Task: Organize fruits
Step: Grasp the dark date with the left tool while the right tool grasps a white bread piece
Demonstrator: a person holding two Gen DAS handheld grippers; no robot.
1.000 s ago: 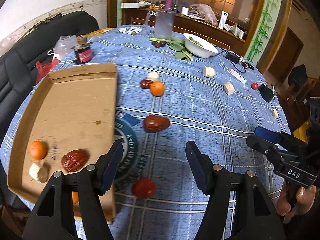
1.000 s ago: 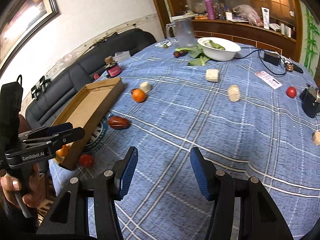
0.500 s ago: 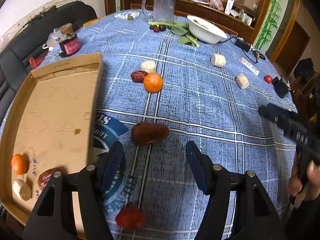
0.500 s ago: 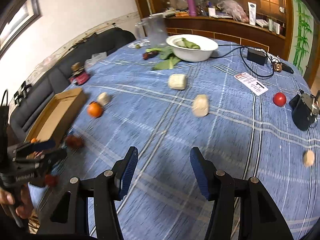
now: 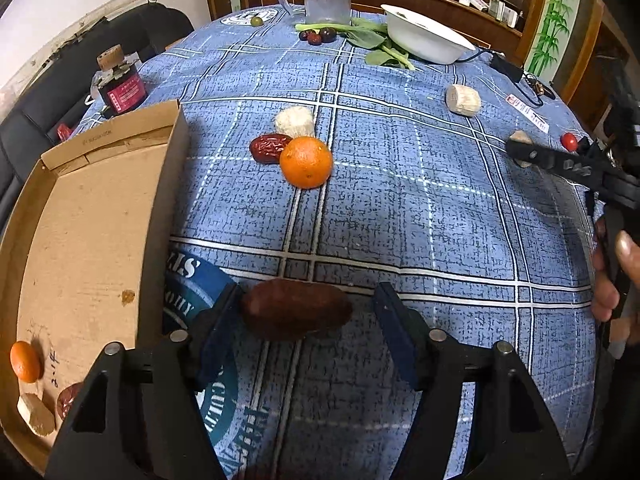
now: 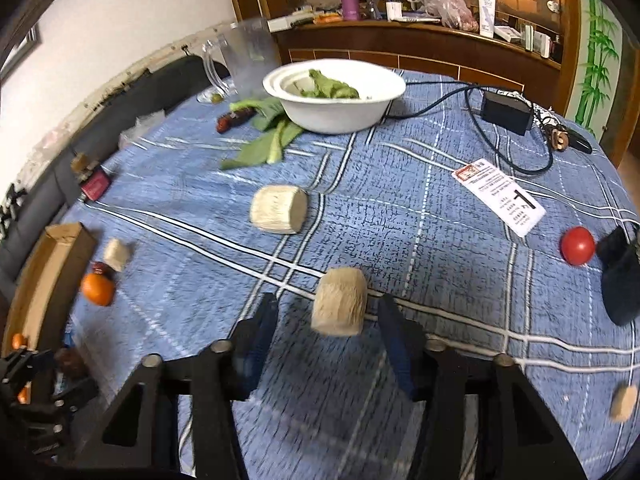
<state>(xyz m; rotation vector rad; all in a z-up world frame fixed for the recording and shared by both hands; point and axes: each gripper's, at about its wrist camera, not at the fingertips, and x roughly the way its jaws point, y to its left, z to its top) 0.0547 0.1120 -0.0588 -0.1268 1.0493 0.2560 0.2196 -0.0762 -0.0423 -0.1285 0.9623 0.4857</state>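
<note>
Two grippers' fingers closing, gaps remaining: left gripper [image 5: 306, 318] around smooth oval date [image 5: 296, 314], right gripper [image 6: 328, 326] around fibrous beige cylinder [image 6: 340, 307].

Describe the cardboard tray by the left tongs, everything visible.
The cardboard tray is a shallow, open-topped brown box with low upright walls and a folded flap at its far end. Its floor is plain, scuffed, with a small stain and some pen marks. It lies flat on the blue checked tablecloth at the table's left edge, partly covering a printed round logo. In its near corner sit a small orange, a pale chunk and a red date. The rest is bare. Neither tongs touch it.
</note>
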